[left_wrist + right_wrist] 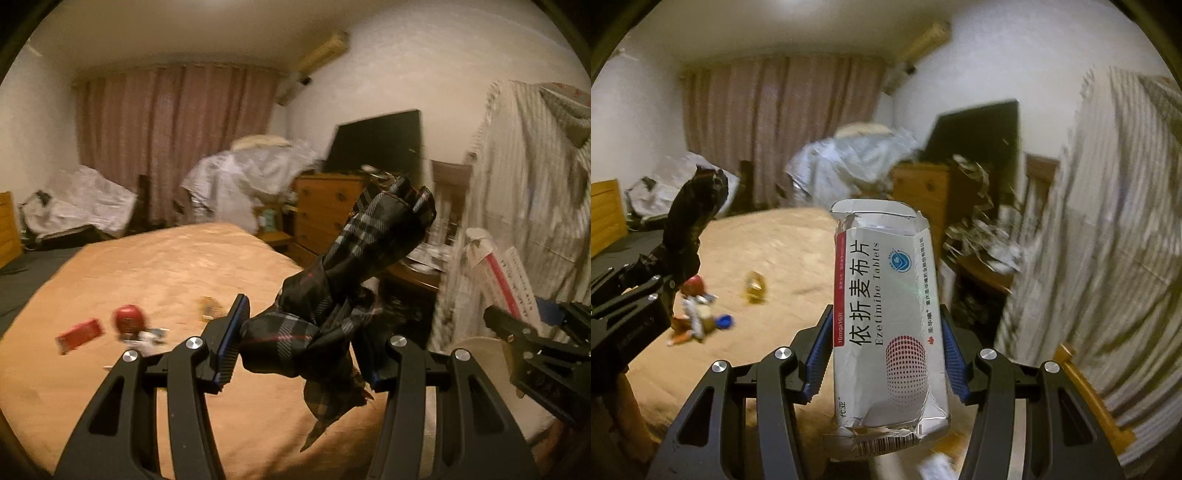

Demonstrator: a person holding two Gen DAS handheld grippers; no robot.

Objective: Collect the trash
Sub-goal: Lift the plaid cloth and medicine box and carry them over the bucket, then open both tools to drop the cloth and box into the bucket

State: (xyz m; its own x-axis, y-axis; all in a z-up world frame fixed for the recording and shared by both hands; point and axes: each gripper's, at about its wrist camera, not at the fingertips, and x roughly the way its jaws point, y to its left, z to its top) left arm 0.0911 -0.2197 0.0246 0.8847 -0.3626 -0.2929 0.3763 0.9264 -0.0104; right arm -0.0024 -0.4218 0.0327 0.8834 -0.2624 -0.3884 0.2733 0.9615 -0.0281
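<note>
My left gripper [303, 347] is shut on a dark plaid folded umbrella [369, 240], which sticks up and to the right from its blue pads. My right gripper [886, 354] is shut on a crumpled silver tablet box [886, 295] held upright. Both are above the near end of a bed with a peach blanket [147, 266]. Loose trash lies on the blanket: a red box [79, 334], a round red item [127, 319], a white wrapper [151, 338], a small amber piece [755, 288] and a blue cap [724, 321]. The picture is blurred.
A wooden dresser [325, 206] with a black screen [376, 140] on it stands past the bed's right side. Striped cloth [524, 184] hangs close on the right. Covered heaps [251, 173] and pink curtains [173, 136] fill the far wall.
</note>
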